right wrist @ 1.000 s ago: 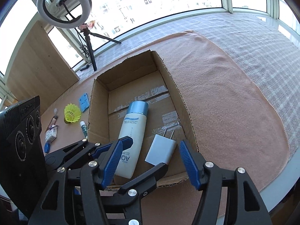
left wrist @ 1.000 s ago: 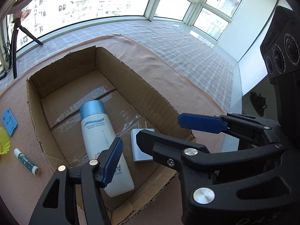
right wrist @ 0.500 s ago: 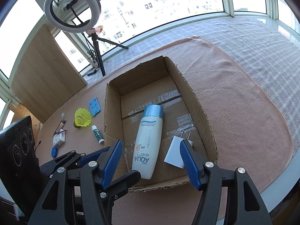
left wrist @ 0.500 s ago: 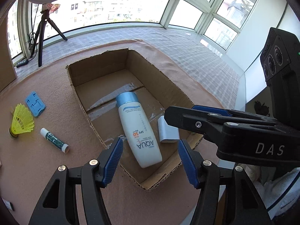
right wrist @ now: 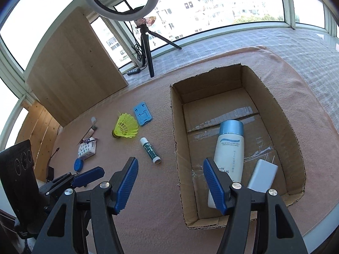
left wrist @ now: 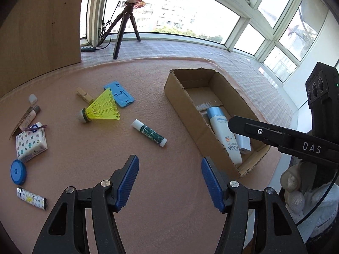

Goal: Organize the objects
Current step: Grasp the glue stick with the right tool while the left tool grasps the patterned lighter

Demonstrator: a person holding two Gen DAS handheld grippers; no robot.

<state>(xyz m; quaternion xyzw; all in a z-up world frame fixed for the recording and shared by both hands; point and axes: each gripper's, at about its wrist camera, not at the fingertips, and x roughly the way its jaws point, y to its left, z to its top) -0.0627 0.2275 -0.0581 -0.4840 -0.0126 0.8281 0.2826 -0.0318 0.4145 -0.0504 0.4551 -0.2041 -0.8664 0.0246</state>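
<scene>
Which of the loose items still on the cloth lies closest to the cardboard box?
The green-and-white tube; the shuttlecock and blue stand lie farther left.

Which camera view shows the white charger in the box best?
The right wrist view: the white charger lies nearly whole on the cardboard box floor, prongs visible. In the left wrist view the right gripper's finger covers most of it.
</scene>
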